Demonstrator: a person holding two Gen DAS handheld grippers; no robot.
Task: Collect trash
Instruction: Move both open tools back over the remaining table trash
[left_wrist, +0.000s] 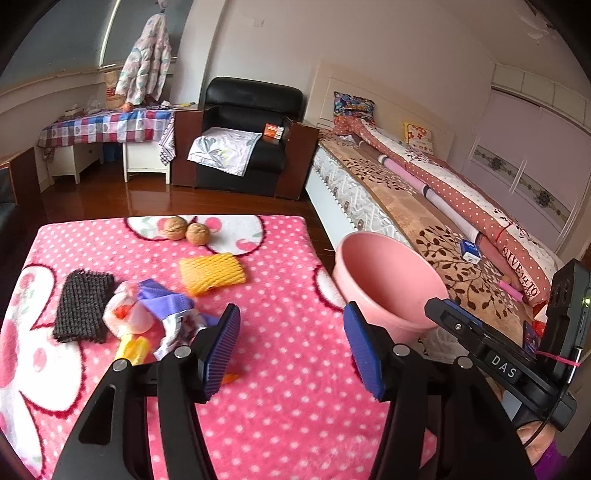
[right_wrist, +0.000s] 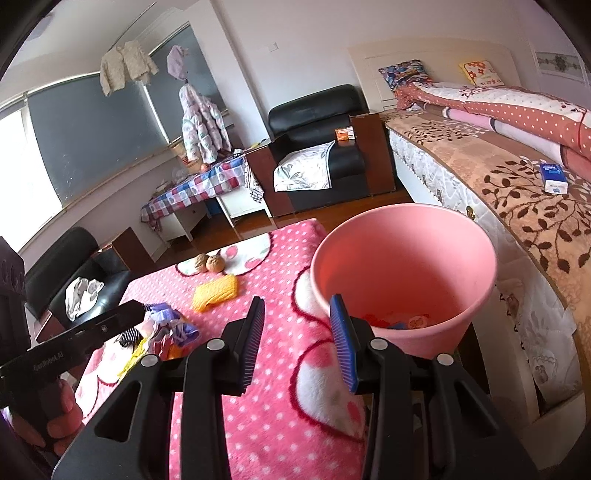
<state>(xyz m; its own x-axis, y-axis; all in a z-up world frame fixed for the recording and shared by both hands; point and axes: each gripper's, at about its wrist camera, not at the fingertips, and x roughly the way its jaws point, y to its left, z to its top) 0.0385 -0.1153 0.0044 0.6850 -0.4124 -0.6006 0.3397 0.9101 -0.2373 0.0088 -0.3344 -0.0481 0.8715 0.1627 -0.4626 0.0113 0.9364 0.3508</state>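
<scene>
Bedroom with dark polished wood floor (left_wrist: 155, 199) and pale walls. Bed (left_wrist: 417, 206): along the right side, brown leaf-patterned cover, rolled dotted quilt, two pillows at the headboard, a small blue and white box (right_wrist: 553, 178) lying on the cover. Black armchair (left_wrist: 247, 147): against the far wall between wooden side panels, a pale leaf-print cloth draped over its seat, an orange box on its arm. Side table (left_wrist: 107, 127) with checked cloth: far left under the window, a padded jacket (left_wrist: 146, 62) hanging above it. Tabletop (left_wrist: 280, 369): in the foreground, covered by a pink fleece with white dots and flower shapes. Pink bin (right_wrist: 402, 273): stands off the tabletop's right edge, between it and the bed; a few scraps, red and orange among them, lie at its bottom. Trash on the tabletop, left half: black foam net (left_wrist: 83, 304); yellow foam net (left_wrist: 211, 272); a crumpled heap of purple, white and yellow wrappers (left_wrist: 155, 317) just beside the black net. Two walnuts (left_wrist: 186, 230): touching, near the far edge. Left tool (left_wrist: 291, 347): jaws wide apart, nothing between them, over bare fleece right of the heap. Right tool (right_wrist: 297, 341): jaws partly apart, nothing gripped, at the near rim of the bin.
</scene>
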